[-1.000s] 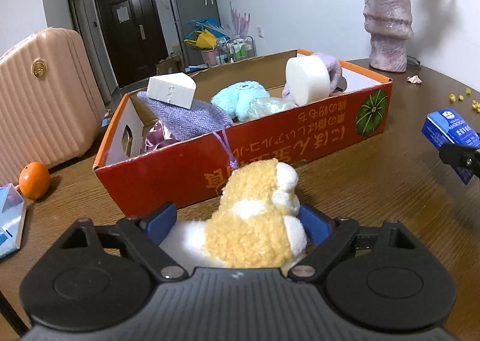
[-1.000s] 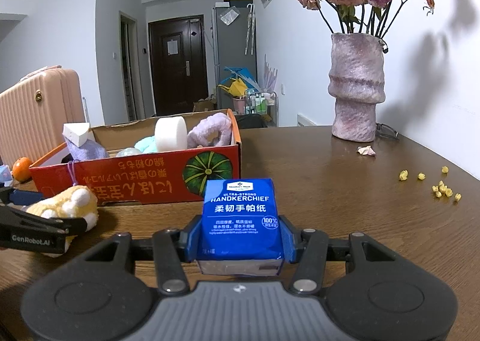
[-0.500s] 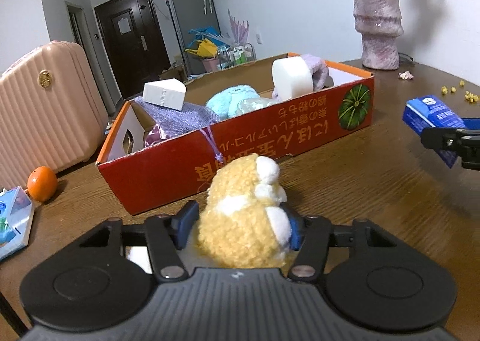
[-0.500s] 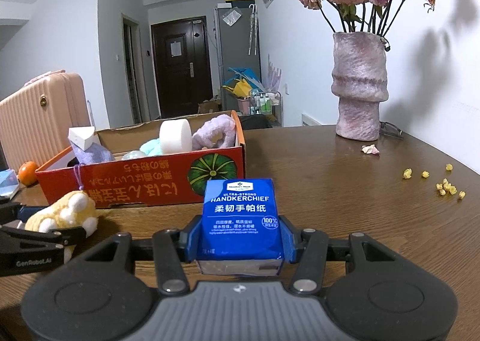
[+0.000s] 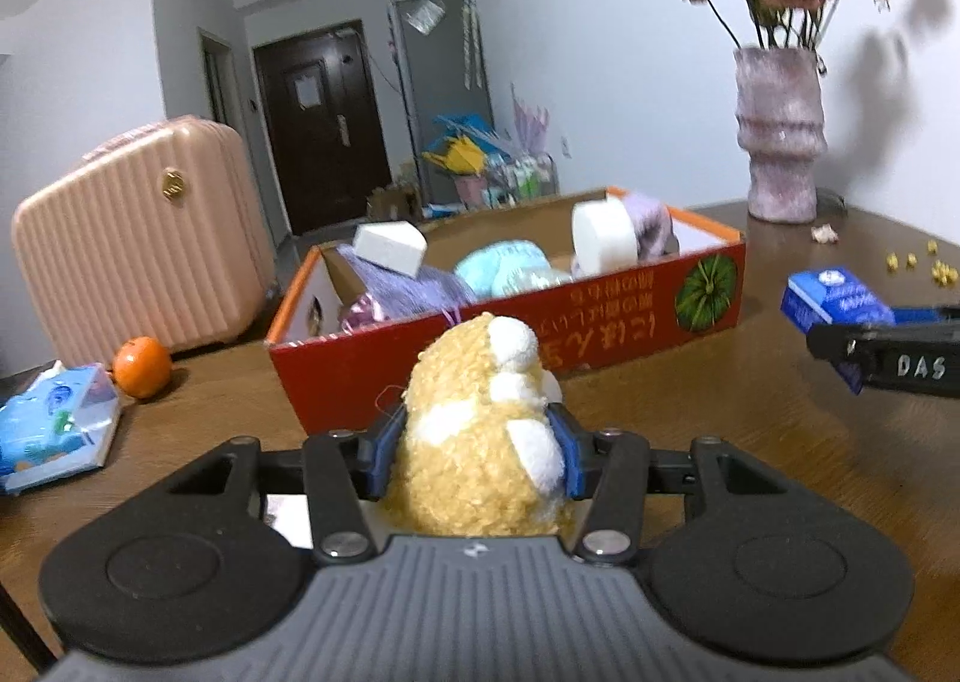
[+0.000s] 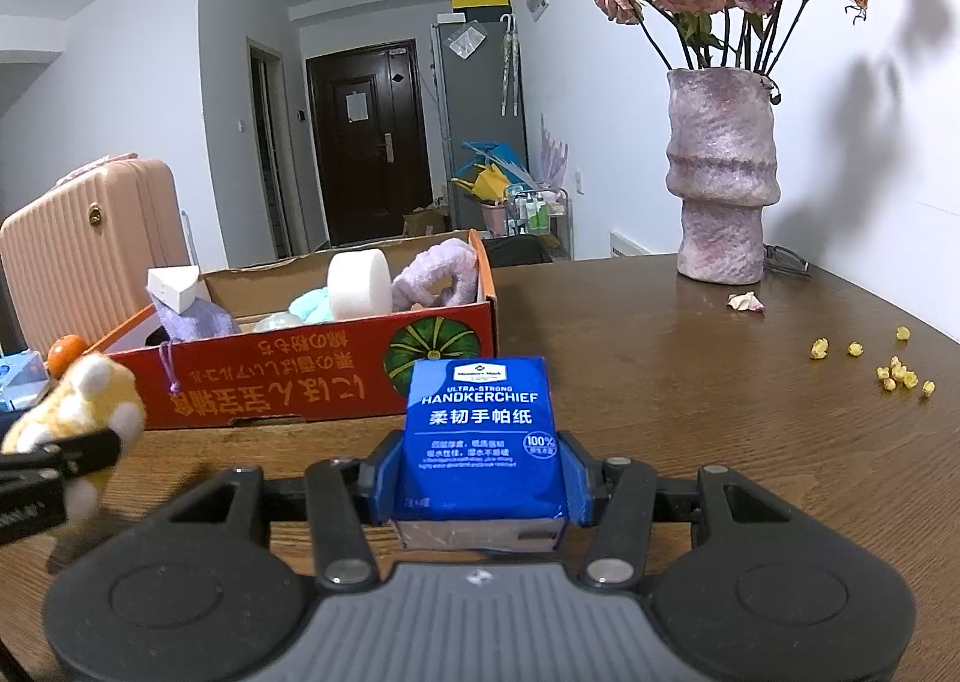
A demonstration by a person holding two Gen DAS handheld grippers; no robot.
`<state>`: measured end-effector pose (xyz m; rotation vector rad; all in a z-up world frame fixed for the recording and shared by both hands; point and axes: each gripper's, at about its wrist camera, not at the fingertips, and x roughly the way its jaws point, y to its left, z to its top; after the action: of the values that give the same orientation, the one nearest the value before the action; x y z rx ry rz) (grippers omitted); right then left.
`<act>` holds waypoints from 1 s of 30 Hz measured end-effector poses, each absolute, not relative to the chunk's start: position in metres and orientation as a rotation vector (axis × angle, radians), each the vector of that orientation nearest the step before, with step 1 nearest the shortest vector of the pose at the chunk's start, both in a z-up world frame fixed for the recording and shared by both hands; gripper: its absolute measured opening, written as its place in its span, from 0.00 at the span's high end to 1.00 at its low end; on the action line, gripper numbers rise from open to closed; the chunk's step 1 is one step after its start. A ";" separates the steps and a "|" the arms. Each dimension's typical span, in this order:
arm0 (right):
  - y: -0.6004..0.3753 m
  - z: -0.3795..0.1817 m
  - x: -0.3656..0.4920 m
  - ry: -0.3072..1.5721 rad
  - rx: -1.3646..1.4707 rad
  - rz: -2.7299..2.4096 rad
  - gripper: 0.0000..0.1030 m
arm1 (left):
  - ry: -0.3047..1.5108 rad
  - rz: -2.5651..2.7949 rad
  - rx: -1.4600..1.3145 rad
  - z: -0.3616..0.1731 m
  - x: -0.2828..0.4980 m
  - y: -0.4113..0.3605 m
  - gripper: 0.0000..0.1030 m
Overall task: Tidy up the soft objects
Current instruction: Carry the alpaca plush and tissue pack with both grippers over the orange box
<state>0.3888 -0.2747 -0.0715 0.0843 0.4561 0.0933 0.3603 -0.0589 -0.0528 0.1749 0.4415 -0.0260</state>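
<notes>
Our left claw [image 5: 474, 457] clamps the plush [image 5: 480, 430], long axis pointing to 12 o'clock at the box [image 5: 540, 346]. Our right claw [image 6: 483, 481] pinches the upright tissue pack [image 6: 483, 436]; only the right view shows its label.

White walls, dark wooden door [image 6: 365, 141] at end of hallway, grey fridge [image 6: 477, 120] beside it, pink suitcase [image 5: 141, 229] past left edge of brown wooden table [image 6: 690, 382], pink vase [image 6: 723, 184] of dried roses near far right edge, dim indoor light
</notes>
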 end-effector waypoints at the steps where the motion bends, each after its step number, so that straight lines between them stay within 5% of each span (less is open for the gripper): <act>1: -0.275 -0.071 0.388 0.454 0.085 0.095 0.50 | 0.433 -0.020 0.171 -0.051 0.358 -0.059 0.51; 30: -0.228 -0.053 0.388 0.237 0.048 0.188 0.50 | 0.312 0.040 0.015 -0.005 0.366 -0.048 0.51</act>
<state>0.3883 -0.2281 -0.0533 0.0483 0.2374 0.1875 0.3664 -0.0484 -0.0053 0.0149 0.3120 0.0398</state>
